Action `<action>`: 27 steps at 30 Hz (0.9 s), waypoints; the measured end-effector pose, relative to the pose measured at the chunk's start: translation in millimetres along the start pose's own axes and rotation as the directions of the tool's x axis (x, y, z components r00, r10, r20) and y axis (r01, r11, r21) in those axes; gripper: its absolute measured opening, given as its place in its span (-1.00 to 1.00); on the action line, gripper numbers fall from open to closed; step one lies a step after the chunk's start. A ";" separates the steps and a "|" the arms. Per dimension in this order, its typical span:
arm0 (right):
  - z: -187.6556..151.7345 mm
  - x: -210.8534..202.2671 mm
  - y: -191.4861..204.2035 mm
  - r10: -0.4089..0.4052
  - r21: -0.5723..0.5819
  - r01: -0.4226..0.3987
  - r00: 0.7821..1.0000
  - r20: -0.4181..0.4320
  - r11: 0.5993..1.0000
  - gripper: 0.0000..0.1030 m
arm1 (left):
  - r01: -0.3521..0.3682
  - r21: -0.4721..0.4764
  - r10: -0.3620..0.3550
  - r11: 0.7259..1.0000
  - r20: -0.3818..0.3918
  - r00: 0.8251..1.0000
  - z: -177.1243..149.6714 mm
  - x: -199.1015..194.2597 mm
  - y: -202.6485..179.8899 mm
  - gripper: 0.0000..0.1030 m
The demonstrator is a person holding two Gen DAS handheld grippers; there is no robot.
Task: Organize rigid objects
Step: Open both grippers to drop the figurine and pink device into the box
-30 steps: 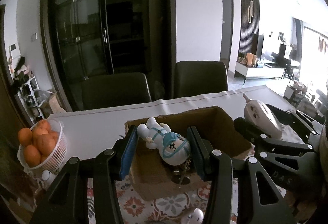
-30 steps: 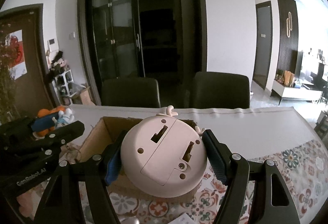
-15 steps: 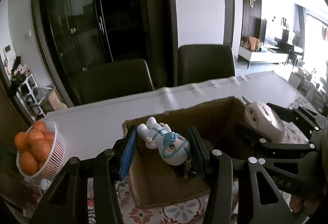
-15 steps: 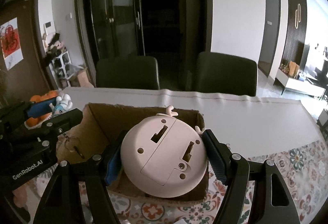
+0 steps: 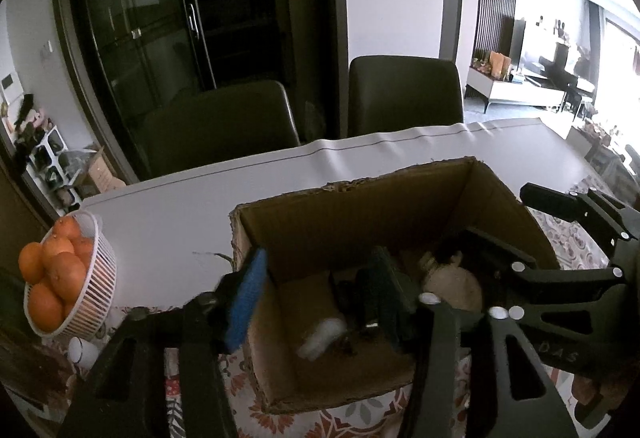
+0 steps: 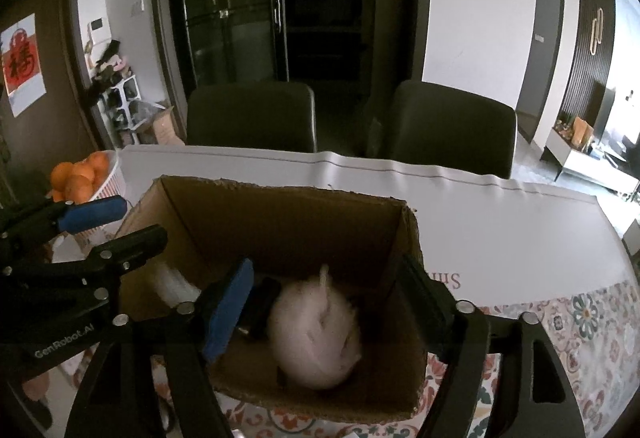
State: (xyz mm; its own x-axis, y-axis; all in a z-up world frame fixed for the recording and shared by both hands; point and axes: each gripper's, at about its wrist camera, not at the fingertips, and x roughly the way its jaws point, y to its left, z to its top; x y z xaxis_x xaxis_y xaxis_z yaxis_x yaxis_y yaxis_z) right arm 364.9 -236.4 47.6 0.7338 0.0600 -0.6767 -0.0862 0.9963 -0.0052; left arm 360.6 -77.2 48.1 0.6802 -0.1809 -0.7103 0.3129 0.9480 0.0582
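Note:
An open cardboard box (image 5: 360, 209) stands on the table under both grippers. My left gripper (image 5: 320, 258) hangs over its left half, jaws opening. The white and blue figurine (image 5: 322, 334) is a blur below the pads, loose inside the box. My right gripper (image 6: 326, 268) is over the right half, jaws opening as well. The round pink toy (image 6: 316, 330) lies blurred on the box floor between its fingers, clear of both pads. In the left wrist view the pink toy (image 5: 452, 282) shows beside the right gripper (image 5: 532, 226). The figurine (image 6: 176, 284) shows white near the left gripper (image 6: 120, 224).
A white basket of oranges (image 5: 68, 278) stands at the table's left end. A white sheet (image 6: 480, 222) covers the far half of the table, with a flowered cloth (image 6: 592, 318) nearer. Two dark chairs (image 5: 404, 93) sit behind the table.
Both grippers have sunk toward the box and spread their jaws. The figurine has dropped out of the left gripper and the pink toy out of the right, both into the box.

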 end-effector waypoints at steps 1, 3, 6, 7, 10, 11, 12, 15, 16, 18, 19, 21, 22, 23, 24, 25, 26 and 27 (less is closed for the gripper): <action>-0.3 -0.7 0.1 -0.003 0.002 0.003 1.000 -0.002 1.000 0.53 | -0.003 0.000 0.003 1.000 0.004 1.000 -0.7 -0.1 1.8 0.16; -1.6 -4.1 -0.2 -0.012 0.005 0.012 1.000 0.004 1.000 0.53 | -0.013 0.008 0.013 1.000 0.017 1.000 -3.2 -5.4 0.1 0.16; -4.9 -15.1 -0.2 -0.032 0.012 0.032 0.999 0.033 0.999 0.53 | -0.031 0.006 0.031 0.999 0.040 0.999 -8.5 -15.8 -1.3 0.17; -5.8 -17.9 -0.1 -0.037 0.014 0.036 0.999 0.039 0.999 0.53 | -0.033 0.004 0.033 0.999 0.043 0.999 -9.2 -18.1 -1.2 0.17; -9.0 -29.0 0.5 -0.054 0.015 0.053 0.997 0.060 0.998 0.53 | -0.039 -0.006 0.039 0.999 0.058 0.998 -12.5 -28.8 -1.6 0.17; -10.4 -31.8 0.9 -0.054 0.017 0.053 0.996 0.065 0.998 0.53 | -0.040 -0.011 0.041 0.999 0.065 0.997 -14.3 -33.3 -1.1 0.17; -11.4 -35.3 1.5 -0.057 0.020 0.056 0.996 0.071 0.998 0.53 | -0.041 -0.014 0.042 0.999 0.071 0.997 -15.3 -36.3 -0.6 0.17; -14.6 -46.7 3.6 -0.065 0.027 0.063 0.994 0.092 0.998 0.53 | -0.054 -0.031 0.056 0.998 0.083 0.995 -19.8 -47.3 0.8 0.18; -15.9 -51.0 4.7 -0.071 0.030 0.068 0.992 0.100 0.997 0.53 | -0.054 -0.036 0.057 0.998 0.088 0.995 -21.9 -51.3 1.3 0.18; -18.7 -60.6 6.5 -0.074 0.041 0.070 0.990 0.118 0.997 0.53 | -0.060 -0.045 0.064 0.997 0.097 0.993 -26.0 -59.0 2.7 0.18; -19.8 -63.6 6.8 -0.074 0.045 0.069 0.990 0.123 0.997 0.53 | -0.064 -0.049 0.068 0.997 0.102 0.992 -28.5 -63.3 3.6 0.18; -23.1 -72.3 9.6 -0.072 0.050 0.066 0.988 0.135 0.997 0.53 | -0.066 -0.055 0.072 0.996 0.111 0.991 -31.8 -70.5 4.9 0.19; -25.1 -76.8 11.5 -0.074 0.051 0.067 0.987 0.143 0.996 0.53 | -0.068 -0.055 0.074 0.996 0.116 0.991 -34.1 -73.8 5.1 0.21; -26.9 -80.6 13.5 -0.077 0.050 0.070 0.985 0.152 0.996 0.53 | -0.075 -0.055 0.082 0.996 0.124 0.989 -37.8 -78.9 5.6 0.22; -29.1 -85.3 16.1 -0.079 0.047 0.072 0.984 0.160 0.996 0.53 | -0.081 -0.054 0.087 0.995 0.127 0.988 -39.8 -81.9 5.8 0.22; -30.5 -88.5 17.5 -0.079 0.045 0.073 0.983 0.167 0.996 0.53 | -0.085 -0.054 0.091 0.995 0.132 0.987 -42.1 -85.7 5.6 0.22; -32.5 -92.1 19.3 -0.081 0.043 0.074 0.981 0.174 0.996 0.53 | -0.088 -0.055 0.095 0.995 0.139 0.986 -43.9 -90.1 4.7 0.22; -35.1 -96.6 21.9 -0.083 0.040 0.077 0.980 0.181 0.996 0.53 | -0.096 -0.056 0.103 0.994 0.145 0.984 -46.8 -94.8 5.1 0.23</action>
State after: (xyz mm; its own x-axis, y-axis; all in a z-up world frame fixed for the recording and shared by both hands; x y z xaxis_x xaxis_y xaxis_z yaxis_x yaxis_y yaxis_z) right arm 268.6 -222.5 87.0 0.8480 -0.0123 -0.5298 -0.0027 0.9996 -0.0276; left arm 266.7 -43.0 83.0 0.7978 -0.1186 -0.5911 0.2091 0.9740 0.0868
